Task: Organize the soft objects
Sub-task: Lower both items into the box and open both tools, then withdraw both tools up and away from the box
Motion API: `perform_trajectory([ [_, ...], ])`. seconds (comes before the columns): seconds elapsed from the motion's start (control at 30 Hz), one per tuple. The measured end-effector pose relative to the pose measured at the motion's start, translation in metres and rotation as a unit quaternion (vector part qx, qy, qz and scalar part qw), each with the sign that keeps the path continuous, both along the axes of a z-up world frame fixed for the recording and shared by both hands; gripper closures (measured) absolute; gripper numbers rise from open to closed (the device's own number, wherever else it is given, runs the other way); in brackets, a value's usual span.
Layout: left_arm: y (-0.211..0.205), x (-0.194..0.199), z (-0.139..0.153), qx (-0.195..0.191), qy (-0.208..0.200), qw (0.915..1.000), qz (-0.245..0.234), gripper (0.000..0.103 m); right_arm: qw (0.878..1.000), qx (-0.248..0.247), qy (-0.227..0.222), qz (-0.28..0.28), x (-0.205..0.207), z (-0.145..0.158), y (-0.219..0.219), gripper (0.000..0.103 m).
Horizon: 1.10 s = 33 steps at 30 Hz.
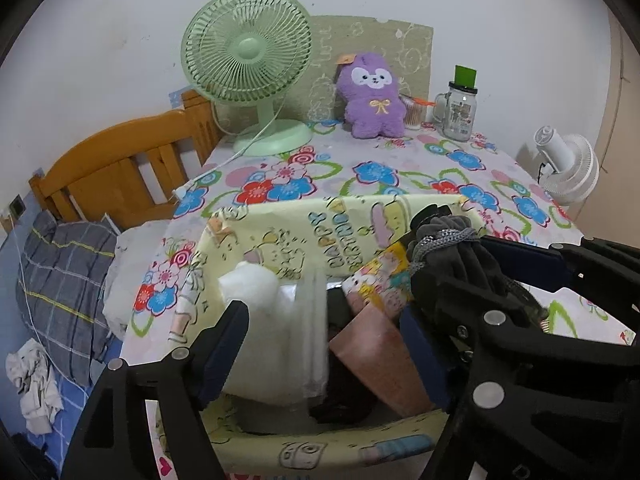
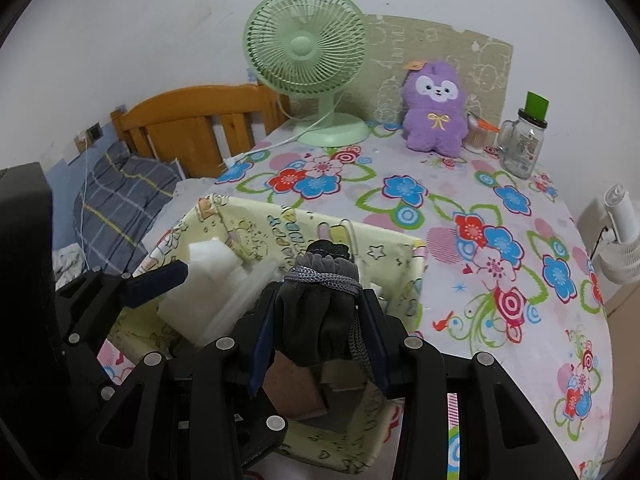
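Left wrist view
Left gripper point(image 1: 324, 344): low in the frame, its jaws stand wide apart over the yellow fabric box point(image 1: 256, 236) and squeeze nothing.
White foam block point(image 1: 250, 284): sits inside the box, just past the left finger.
Pink card point(image 1: 380, 356): leans inside the box, low in the middle.
Grey drawstring pouch point(image 1: 452, 248): right of the middle, over the box.

Right wrist view
Right gripper point(image 2: 320, 332): low in the middle, its two pads are closed tight on the pouch.
Pouch: hangs over the open box, its cord point(image 2: 324, 280) bunched on top.
Purple plush toy point(image 2: 434, 116): upper right, sitting on the flowery tablecloth point(image 2: 500, 240) beside the green fan point(image 2: 306, 48), well away from the box.

How to do it well: I think the pouch goes into the box. Lower it into a free gap, keep the cord inside, then let go gently. Keep the left gripper clear.
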State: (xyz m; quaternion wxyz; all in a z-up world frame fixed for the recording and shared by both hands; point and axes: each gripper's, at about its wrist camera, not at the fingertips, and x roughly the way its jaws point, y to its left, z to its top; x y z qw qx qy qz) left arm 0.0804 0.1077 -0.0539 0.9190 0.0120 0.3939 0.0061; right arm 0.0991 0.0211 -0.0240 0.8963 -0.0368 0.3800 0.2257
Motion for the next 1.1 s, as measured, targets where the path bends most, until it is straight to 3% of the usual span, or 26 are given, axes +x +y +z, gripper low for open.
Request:
perform_trajectory([
  [0.27,0.003,-0.003,-0.007,0.001,0.014,0.9999,0.002,0.022,1.000,-0.002,0.022,0.000,0.001,-0.008,0.005,0.052],
  [0.4,0.003,-0.007,-0.007,0.003,0.011,0.9999,0.003,0.019,1.000,-0.017,0.011,-0.022,-0.001,-0.007,0.004,0.031],
  [0.53,-0.002,-0.011,-0.005,0.002,0.008,1.0000,-0.002,0.017,0.998,-0.045,-0.023,-0.037,-0.006,-0.002,0.001,0.024],
  [0.73,-0.015,-0.014,0.003,0.009,0.001,0.9999,-0.010,0.016,0.997,-0.040,-0.032,-0.059,-0.010,0.001,-0.015,0.018],
  [1.1,-0.031,-0.019,0.016,0.009,-0.014,0.9997,-0.016,0.013,0.995,-0.026,-0.044,-0.085,-0.017,0.010,-0.040,0.015],
])
